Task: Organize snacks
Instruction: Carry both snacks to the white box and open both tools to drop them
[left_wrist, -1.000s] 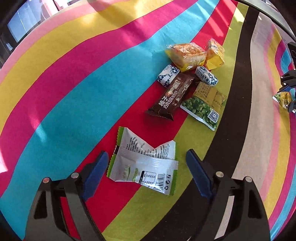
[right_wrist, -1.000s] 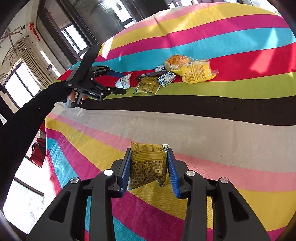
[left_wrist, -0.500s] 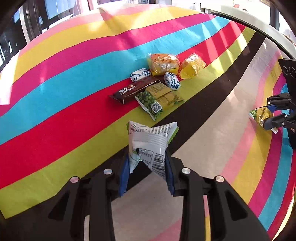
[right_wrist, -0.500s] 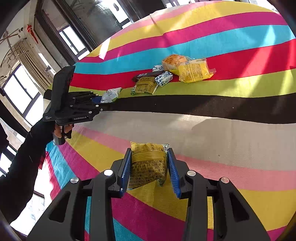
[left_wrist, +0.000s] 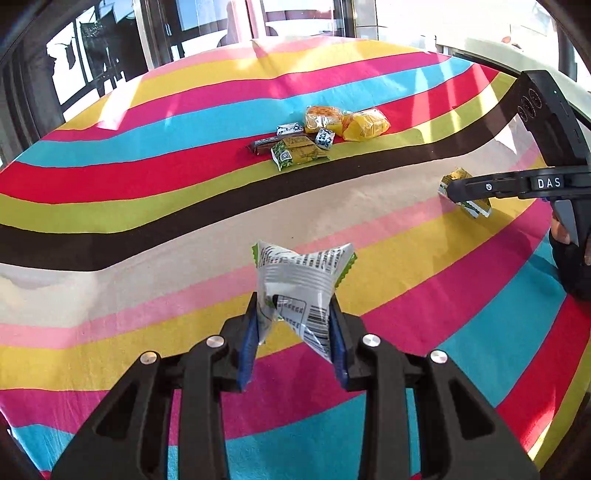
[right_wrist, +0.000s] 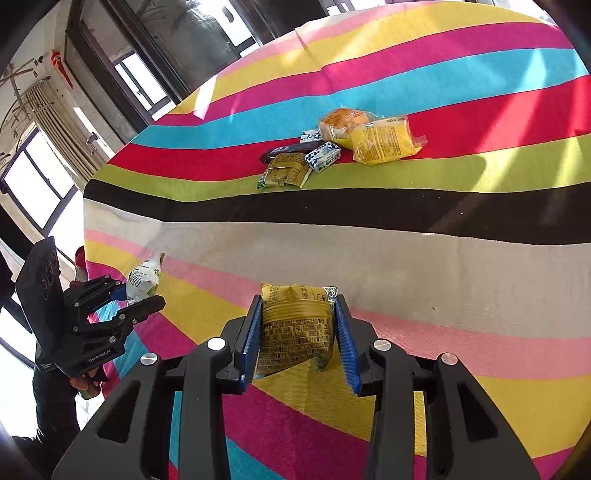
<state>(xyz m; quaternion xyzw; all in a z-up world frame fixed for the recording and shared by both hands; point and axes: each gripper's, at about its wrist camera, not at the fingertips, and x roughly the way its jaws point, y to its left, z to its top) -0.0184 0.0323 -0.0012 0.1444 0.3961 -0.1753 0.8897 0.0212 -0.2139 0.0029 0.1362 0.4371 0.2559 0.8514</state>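
Note:
My left gripper (left_wrist: 293, 325) is shut on a white and green snack packet (left_wrist: 299, 284), held above the yellow and pink stripes of the cloth; the same left gripper (right_wrist: 138, 295) and white packet (right_wrist: 144, 277) show at the left of the right wrist view. My right gripper (right_wrist: 297, 328) is shut on an olive-yellow snack packet (right_wrist: 293, 328), low over the cloth; that right gripper (left_wrist: 461, 194) and olive packet (left_wrist: 467, 199) sit at the right of the left wrist view. A pile of snacks (left_wrist: 317, 134) lies on the red and green stripes.
The striped tablecloth (right_wrist: 443, 258) covers the whole table; its left edge (right_wrist: 86, 221) drops off toward windows and curtains. The pile (right_wrist: 340, 147) holds a brown bar, two blue-white candies, a green-yellow packet and two orange-yellow bags. A dark sleeve (right_wrist: 51, 402) is at the lower left.
My left gripper closed on the white packet lying on the cloth, lifted it and carried it away from the pile toward the near stripes. The right gripper stayed still with its packet.

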